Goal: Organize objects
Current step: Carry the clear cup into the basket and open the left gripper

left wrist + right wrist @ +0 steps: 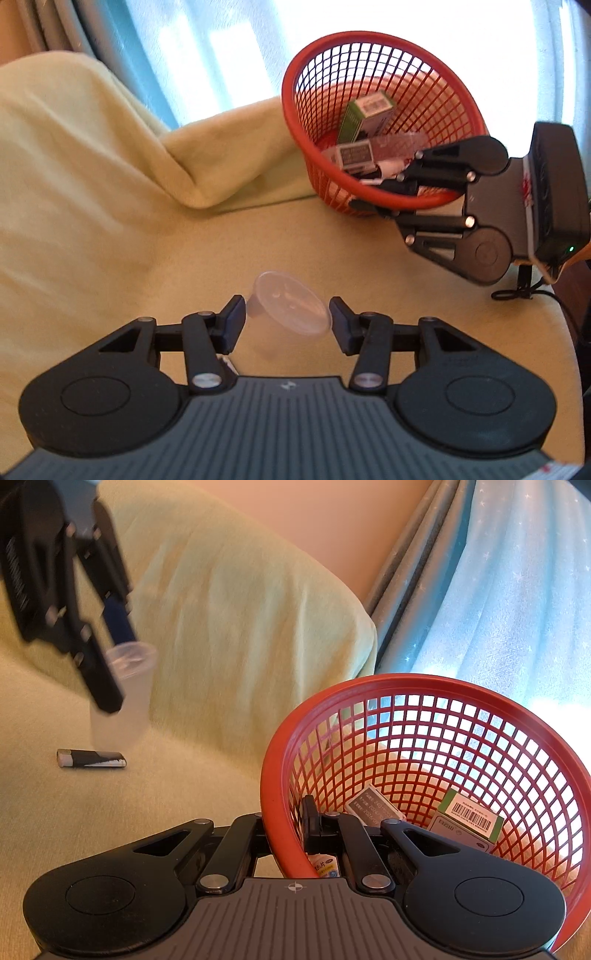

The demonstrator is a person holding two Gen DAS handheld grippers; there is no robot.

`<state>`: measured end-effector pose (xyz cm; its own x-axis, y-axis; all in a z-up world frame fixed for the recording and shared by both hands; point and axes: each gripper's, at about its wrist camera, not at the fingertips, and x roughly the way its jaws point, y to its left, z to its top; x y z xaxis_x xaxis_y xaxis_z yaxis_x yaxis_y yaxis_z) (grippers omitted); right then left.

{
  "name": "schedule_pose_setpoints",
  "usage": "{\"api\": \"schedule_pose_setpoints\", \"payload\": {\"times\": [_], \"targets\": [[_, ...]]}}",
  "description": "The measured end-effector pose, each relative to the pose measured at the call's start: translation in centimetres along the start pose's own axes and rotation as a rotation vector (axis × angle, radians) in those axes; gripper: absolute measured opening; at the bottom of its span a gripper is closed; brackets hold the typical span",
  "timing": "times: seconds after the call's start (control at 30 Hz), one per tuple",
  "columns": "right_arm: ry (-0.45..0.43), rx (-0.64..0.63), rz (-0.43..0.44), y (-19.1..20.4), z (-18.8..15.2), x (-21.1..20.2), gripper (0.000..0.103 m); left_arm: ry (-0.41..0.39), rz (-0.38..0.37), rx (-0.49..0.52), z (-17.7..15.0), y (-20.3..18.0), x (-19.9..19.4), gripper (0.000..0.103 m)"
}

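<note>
Left hand-held gripper [287, 325] holding clear cup [291, 303]; right hand-held gripper [291, 827] pinched tight on red basket [280, 760] rim.

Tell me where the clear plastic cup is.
The clear plastic cup sits between the left gripper fingers, above the yellow-green cloth, left of the red basket.

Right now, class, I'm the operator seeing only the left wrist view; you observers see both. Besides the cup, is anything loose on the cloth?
Observer: Yes, a small black-and-white stick lies flat beside the clear cup on the cloth.
Operator: Where is the cup gripped?
Observer: The left gripper clasps its rim end; the body hangs below.
Operator: Inside the basket, near the right gripper?
Observer: A yellow-and-blue printed packet sits under its inner finger.
</note>
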<state>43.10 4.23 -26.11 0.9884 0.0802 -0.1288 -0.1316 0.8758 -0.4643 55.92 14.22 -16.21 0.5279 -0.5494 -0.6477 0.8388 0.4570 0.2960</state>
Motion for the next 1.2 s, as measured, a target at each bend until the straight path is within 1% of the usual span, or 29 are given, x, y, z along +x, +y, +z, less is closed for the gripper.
{"api": "schedule_pose_setpoints", "payload": {"times": [0.17, 0.3, 0.5, 0.6, 0.9, 1.07, 1.2], "targets": [[0.000, 0.001, 0.000, 0.0, 0.0, 0.0, 0.003, -0.024, -0.022, 0.044, 1.4, -0.3, -0.7, 0.044], [0.000, 0.002, 0.000, 0.1, 0.0, 0.0, 0.003, -0.020, -0.038, 0.061, 1.3, -0.6, -0.6, 0.044], [-0.001, 0.002, -0.001, 0.1, 0.0, 0.0, 0.003, -0.034, -0.080, 0.090, 1.1, -0.9, -0.9, 0.044], [0.000, 0.002, 0.000, 0.1, 0.0, 0.0, 0.003, -0.065, -0.112, 0.113, 1.4, -1.0, -1.5, 0.044], [0.000, 0.002, -0.001, 0.1, 0.0, 0.0, 0.003, -0.180, -0.159, 0.169, 3.9, -1.0, -4.0, 0.044], [0.000, 0.003, -0.001, 0.1, 0.0, 0.0, 0.003, -0.241, -0.192, 0.194, 6.2, -1.3, -4.5, 0.044], [0.000, 0.004, 0.000, 0.1, 0.0, 0.1, 0.003, -0.287, -0.216, 0.210, 8.3, -1.8, -4.0, 0.044]]}}
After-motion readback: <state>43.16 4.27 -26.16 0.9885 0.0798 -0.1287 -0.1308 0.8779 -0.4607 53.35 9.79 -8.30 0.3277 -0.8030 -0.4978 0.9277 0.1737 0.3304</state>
